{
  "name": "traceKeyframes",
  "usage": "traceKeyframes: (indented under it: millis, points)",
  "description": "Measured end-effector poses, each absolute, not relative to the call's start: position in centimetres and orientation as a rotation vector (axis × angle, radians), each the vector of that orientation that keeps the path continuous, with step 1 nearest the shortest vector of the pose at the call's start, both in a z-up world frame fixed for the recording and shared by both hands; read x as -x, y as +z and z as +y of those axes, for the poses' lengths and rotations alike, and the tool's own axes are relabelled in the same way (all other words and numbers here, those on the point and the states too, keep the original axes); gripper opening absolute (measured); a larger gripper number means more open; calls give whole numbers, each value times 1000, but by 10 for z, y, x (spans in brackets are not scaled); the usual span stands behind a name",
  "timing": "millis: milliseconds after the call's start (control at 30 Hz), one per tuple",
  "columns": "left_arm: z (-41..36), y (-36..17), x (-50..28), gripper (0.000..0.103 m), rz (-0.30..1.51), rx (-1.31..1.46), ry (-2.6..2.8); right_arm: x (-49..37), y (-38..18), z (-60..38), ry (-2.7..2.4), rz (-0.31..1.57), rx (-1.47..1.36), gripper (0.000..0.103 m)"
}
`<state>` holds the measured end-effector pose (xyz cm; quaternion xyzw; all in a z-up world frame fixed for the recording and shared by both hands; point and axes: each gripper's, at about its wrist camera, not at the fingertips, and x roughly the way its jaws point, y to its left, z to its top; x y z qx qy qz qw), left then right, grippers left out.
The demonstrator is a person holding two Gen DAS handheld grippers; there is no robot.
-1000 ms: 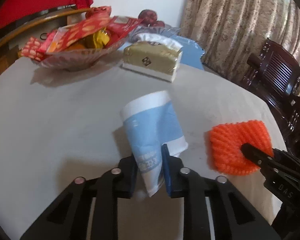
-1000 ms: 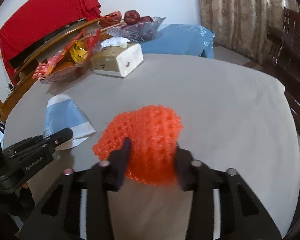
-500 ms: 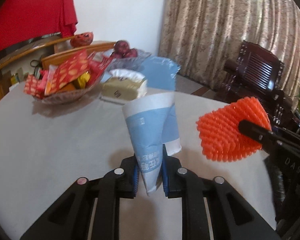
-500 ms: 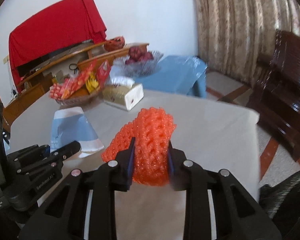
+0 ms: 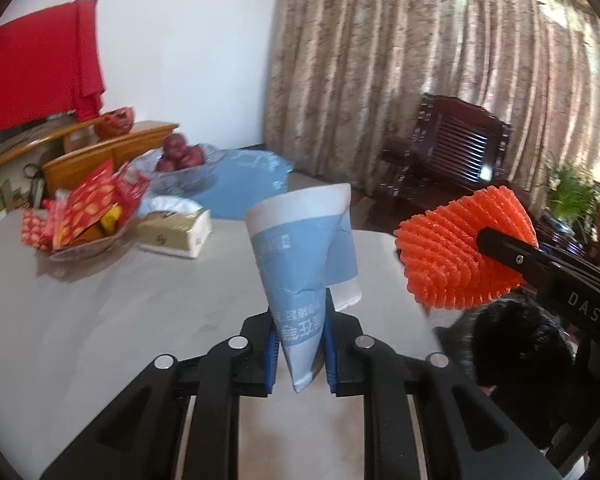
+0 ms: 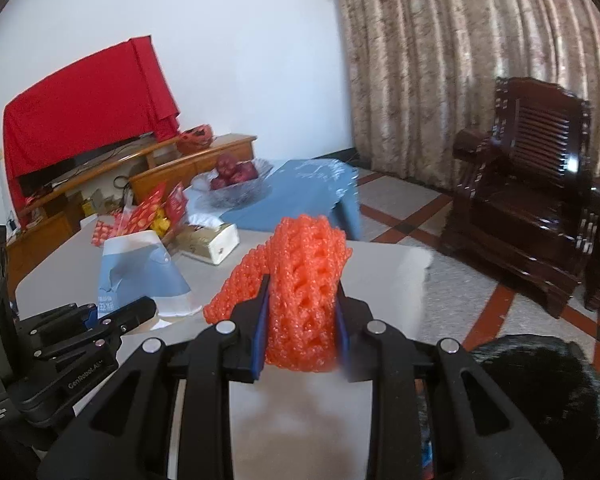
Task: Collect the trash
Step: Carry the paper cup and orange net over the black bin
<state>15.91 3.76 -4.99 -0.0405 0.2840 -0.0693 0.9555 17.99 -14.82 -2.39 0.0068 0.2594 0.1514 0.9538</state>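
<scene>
A: What is nearest in the left wrist view?

B: The left gripper (image 5: 300,350), its two fingers pinched on the narrow lower end of a crushed blue-and-white paper cup (image 5: 304,256). The cup stands up from the fingers, open mouth at the top, lifted above the bench (image 5: 100,320).

A: And the right one?

B: The right gripper (image 6: 300,330) is clamped on an orange foam fruit net (image 6: 304,280), which bulges up between the blue pads (image 6: 260,324) and spills to the left of them. It too is off the bench surface. In the left wrist view the same net (image 5: 448,256) shows at the right, level with the cup and apart from it.

A: What lies farther back?

B: On the far left of the bench, a glass dish of red snack packets (image 5: 88,216), and just right of it a tissue box (image 5: 176,230) with a white tissue sticking out. Beyond those sits a glass bowl of red apples (image 6: 236,184) beside a blue plastic sheet (image 6: 304,196).

A: And past the bench?

B: A dark carved wooden armchair (image 6: 528,204) on the right on a tiled floor (image 6: 460,292), patterned curtains (image 6: 460,60) behind it, and a red cloth (image 6: 84,120) draped at the far left wall.
</scene>
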Motion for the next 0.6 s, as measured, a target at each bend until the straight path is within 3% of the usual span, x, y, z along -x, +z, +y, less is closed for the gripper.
traceKeyframes:
  millis: [600]
  points:
    - [-126,-43,-130,18,562,-27,-457,-100,-22,-307,2,488,-44,26]
